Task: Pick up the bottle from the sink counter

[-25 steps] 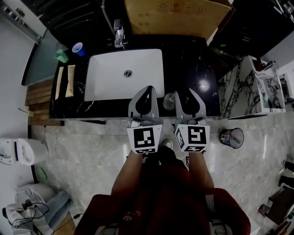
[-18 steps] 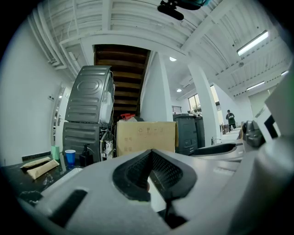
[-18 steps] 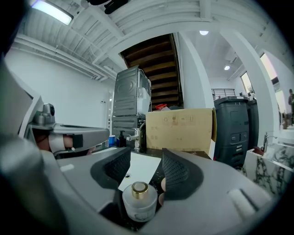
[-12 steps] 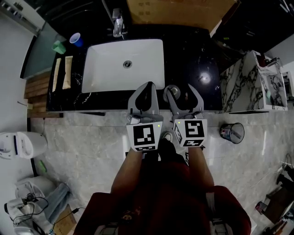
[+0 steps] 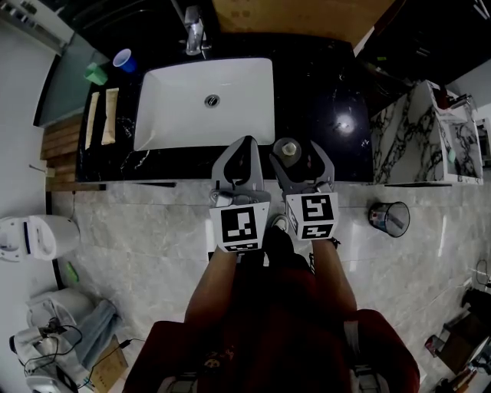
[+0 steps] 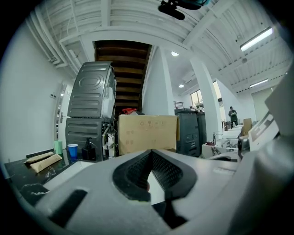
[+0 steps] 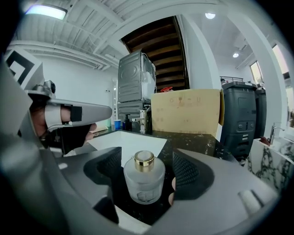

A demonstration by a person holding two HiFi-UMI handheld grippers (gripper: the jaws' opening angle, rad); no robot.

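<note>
The bottle, frosted glass with a gold cap, stands upright near the front edge of the black counter, just right of the white sink. It is between the pads of the right tongs, whose jaws have just been opening and stand wide, clear of the glass. Just left of it the left tongs hover at the sink's front edge, jaws together with nothing between them; farther back are the faucet, a blue cup at the counter's far left corner, and a cardboard box.
</note>
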